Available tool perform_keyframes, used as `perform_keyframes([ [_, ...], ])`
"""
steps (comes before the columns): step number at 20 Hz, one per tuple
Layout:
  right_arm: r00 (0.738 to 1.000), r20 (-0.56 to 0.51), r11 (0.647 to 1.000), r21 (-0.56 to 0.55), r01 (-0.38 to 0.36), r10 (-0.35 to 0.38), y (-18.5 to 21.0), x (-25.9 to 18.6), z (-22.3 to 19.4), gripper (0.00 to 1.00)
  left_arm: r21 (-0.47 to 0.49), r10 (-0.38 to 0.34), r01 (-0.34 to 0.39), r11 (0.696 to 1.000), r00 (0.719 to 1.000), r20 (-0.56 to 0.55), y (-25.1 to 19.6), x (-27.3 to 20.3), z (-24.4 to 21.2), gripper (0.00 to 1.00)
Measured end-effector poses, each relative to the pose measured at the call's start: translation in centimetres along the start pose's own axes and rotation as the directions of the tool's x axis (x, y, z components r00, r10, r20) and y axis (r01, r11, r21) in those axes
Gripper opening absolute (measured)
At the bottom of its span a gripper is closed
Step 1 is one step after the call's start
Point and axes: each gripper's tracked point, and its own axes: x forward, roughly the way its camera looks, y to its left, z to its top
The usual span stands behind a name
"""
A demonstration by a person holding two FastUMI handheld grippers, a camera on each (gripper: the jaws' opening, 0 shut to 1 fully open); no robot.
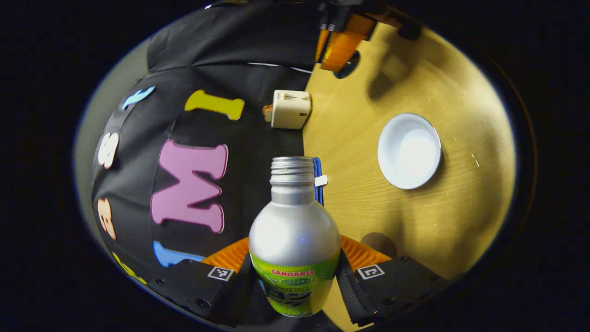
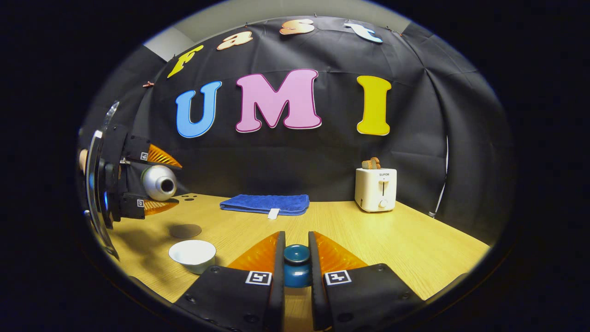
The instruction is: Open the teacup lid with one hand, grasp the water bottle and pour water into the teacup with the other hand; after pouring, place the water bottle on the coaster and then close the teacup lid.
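Teacup (image 2: pixel 192 254) sits uncovered on wooden table (image 2: pixel 392 240); left claw (image 1: pixel 295 267) clamps bottle (image 1: pixel 294 230), right claw (image 2: pixel 296 263) clamps lid (image 2: pixel 296 265).

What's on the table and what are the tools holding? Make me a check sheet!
Surface: wooden table, bare parts look dry.
Job's things: bottle uncapped, lifted and tipped; white cup open; lid held up; dark round coaster on the table behind the cup.
Clutter: blue towel; toaster with toast.
Tools: left tool grips the bottle; right tool grips the lid.
Cables: nothing seen.
Surroundings: black cloth wall.
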Motion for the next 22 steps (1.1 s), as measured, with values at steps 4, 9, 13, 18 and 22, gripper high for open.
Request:
perform_keyframes([
  [4,1.000,0.001,1.000,-0.001,0.027,-0.027,-0.5,0.1,0.1,0.27,-0.436,0.140,-0.142,0.889,0.989,-0.037,1.6,0.0,-1.7,0.81],
  [9,1.000,0.001,1.000,-0.001,0.017,-0.017,-0.2,0.0,0.0,0.27,-0.852,0.230,-0.156,0.501,0.972,-0.042,3.9,-0.2,-3.1,0.81],
  [13,1.000,0.001,1.000,0.000,0.004,-0.004,-0.1,-0.1,0.0,0.27,-0.970,0.231,-0.055,0.238,0.973,0.001,3.8,2.4,-4.4,0.81],
  [18,0.999,0.000,0.999,0.000,-0.032,0.032,0.6,-0.2,-0.1,0.27,-0.992,0.228,-0.040,0.119,0.974,-0.011,2.5,5.9,-6.3,0.81],
  [22,1.000,0.000,1.000,0.001,-0.030,0.030,0.6,-0.3,-0.1,0.27,-0.994,0.183,-0.049,0.099,0.983,-0.031,0.2,7.6,-7.7,0.81],
])
